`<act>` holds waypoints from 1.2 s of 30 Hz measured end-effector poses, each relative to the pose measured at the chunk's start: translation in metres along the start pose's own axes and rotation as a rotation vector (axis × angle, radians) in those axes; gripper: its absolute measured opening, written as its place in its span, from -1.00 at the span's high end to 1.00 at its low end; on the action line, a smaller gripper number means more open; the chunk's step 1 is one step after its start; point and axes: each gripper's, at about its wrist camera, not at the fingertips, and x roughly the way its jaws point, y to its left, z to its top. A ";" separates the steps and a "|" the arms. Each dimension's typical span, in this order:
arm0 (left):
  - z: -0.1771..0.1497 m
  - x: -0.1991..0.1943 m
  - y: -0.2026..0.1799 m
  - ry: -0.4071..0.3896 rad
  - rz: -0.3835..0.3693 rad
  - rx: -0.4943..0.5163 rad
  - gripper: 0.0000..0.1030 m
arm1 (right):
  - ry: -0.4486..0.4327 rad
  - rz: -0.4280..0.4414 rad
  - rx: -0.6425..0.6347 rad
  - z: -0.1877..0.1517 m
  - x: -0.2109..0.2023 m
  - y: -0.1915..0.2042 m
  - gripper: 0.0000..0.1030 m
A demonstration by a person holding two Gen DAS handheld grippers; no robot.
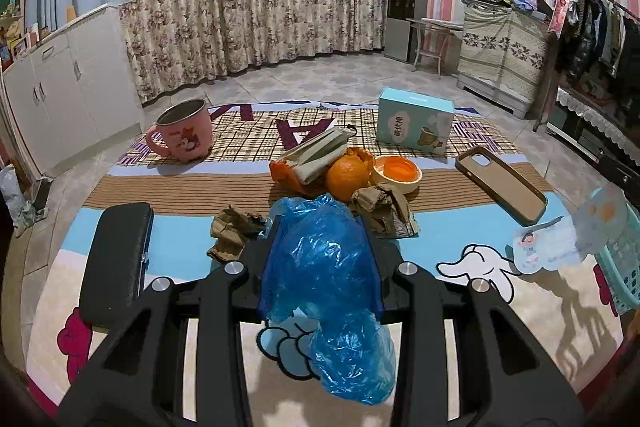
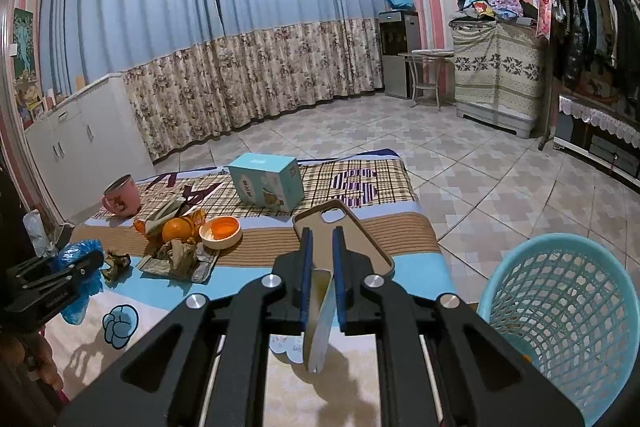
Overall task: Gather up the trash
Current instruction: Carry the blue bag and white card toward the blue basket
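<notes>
Blue plastic bag (image 1: 320, 267) hangs pinched in the left gripper (image 1: 320, 247) over the cartoon-print cloth (image 1: 180, 307). Edge-on, a thin paper card (image 2: 320, 319) is clamped in the nearly closed right gripper (image 2: 322, 267), just left of the teal basket (image 2: 560, 307). Beyond lie crumpled brown paper (image 1: 232, 231), an orange (image 1: 347, 177) with peel, a phone case (image 1: 502, 183), a pink mug (image 1: 184, 133) and a box (image 1: 416, 121).
</notes>
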 end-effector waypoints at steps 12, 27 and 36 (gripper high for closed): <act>-0.001 0.009 -0.012 0.008 -0.017 0.024 0.34 | -0.018 -0.005 0.026 0.005 -0.005 -0.011 0.80; 0.031 -0.011 -0.059 -0.082 -0.114 0.039 0.34 | -0.158 -0.312 0.117 0.028 -0.086 -0.114 0.80; 0.040 -0.011 -0.186 -0.076 -0.381 0.179 0.34 | -0.114 -0.498 0.185 0.015 -0.114 -0.181 0.80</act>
